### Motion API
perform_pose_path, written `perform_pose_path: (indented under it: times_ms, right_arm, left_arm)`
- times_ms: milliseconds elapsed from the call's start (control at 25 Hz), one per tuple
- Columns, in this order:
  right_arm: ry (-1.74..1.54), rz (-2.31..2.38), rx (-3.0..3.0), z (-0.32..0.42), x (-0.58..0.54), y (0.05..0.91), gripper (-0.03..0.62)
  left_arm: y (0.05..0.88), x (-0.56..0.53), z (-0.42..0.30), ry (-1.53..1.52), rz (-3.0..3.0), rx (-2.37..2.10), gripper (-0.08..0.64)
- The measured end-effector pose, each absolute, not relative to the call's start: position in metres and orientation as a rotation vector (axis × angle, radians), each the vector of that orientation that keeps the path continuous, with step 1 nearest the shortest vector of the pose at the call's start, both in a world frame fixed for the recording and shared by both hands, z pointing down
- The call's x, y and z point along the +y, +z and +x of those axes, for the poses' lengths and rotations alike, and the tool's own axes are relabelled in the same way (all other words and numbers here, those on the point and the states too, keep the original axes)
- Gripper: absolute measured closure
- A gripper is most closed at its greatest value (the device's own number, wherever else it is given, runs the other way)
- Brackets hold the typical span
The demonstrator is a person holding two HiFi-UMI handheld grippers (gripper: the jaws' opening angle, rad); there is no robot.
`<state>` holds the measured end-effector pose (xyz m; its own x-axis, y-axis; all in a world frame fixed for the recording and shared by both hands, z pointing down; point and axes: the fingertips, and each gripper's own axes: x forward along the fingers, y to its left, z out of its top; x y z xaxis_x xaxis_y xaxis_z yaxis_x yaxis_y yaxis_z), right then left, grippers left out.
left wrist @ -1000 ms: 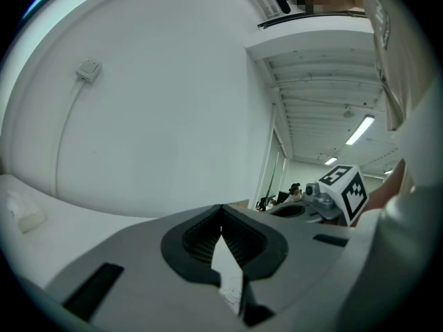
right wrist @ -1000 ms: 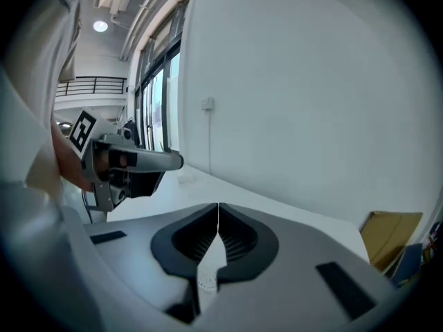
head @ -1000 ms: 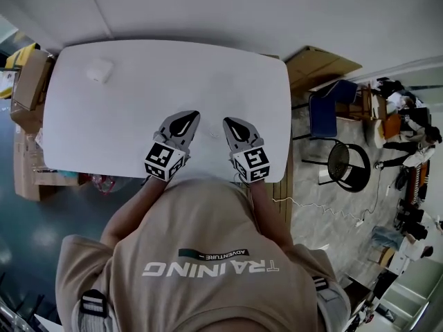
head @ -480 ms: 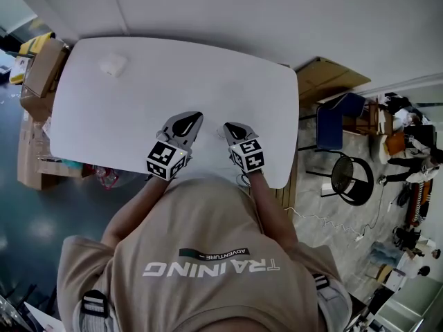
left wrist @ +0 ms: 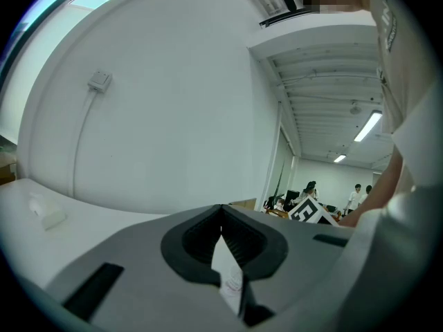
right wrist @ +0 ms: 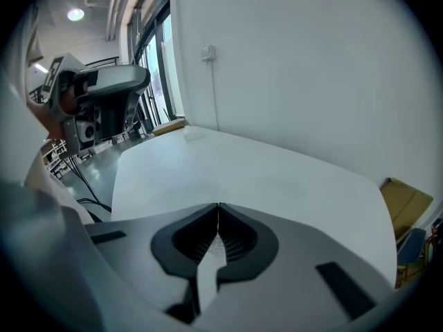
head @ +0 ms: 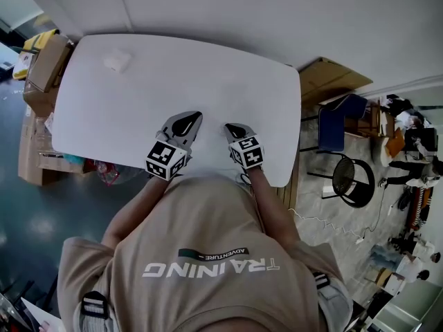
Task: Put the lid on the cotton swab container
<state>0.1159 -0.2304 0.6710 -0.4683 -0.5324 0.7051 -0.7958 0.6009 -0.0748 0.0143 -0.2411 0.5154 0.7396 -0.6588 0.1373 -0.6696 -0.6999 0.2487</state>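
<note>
Left tool (head: 194, 115) and right tool (head: 227, 126) side by side above table (head: 208, 75) near edge, both jaws together, empty

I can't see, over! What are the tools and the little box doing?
Left tool, right tool shut, empty. Little box at far-left corner of table. Nothing between.

Open-plan office or lab workspace, large bare white table (head: 208, 81) against a plain wall, cardboard boxes (head: 45, 64) stacked beside it, office chairs (head: 332, 124), ceiling strip lights (left wrist: 367, 125), people (left wrist: 356, 196) standing among distant desks
</note>
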Motion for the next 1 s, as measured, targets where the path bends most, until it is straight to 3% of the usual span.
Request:
perform_pose_path:
  times_ms: [1000]
  right_arm:
    - [0.495, 0.995, -2.124, 0.11, -0.222, 0.682, 0.572]
  left_arm:
    - [0.517, -0.225, 0.004, 0.087, 2.641, -1.075, 0.548]
